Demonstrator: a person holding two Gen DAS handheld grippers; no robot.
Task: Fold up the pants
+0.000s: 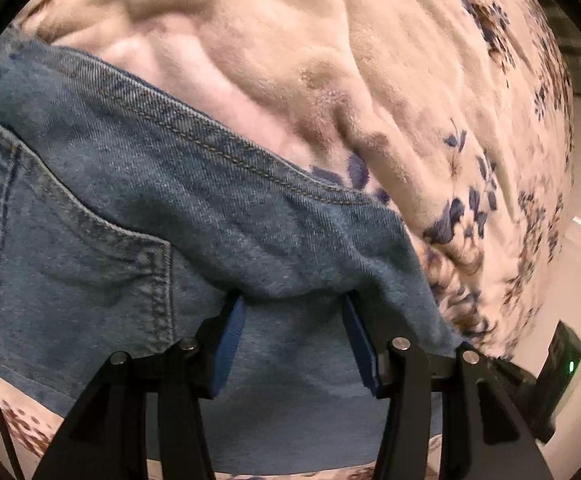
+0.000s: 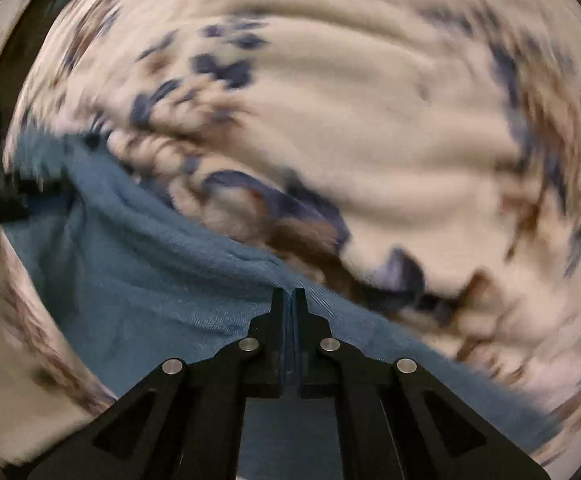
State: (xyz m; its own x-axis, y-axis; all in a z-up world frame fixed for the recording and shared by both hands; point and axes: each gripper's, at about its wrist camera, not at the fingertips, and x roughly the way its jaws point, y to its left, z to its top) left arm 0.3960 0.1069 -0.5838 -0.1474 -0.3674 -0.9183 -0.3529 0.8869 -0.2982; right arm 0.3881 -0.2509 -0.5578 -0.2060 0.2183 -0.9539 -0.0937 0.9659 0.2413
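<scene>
Evidently, the jeans (image 1: 138, 216) are being folded: left tongs (image 1: 294, 320) half-open astride denim beside the back pocket (image 1: 70, 224), right tongs (image 2: 289, 296) pinched shut on an edge; flattening remains.

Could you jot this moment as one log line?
jeans on floral blanket | left gripper around denim fold | right gripper shut at denim edge

The pants (image 1: 138, 208) lie on the blanket (image 1: 390, 80), which spreads beyond and to the right of them (the waistband runs along its folds). A small device (image 1: 566, 364) sits right of the pants, off the blanket.
</scene>
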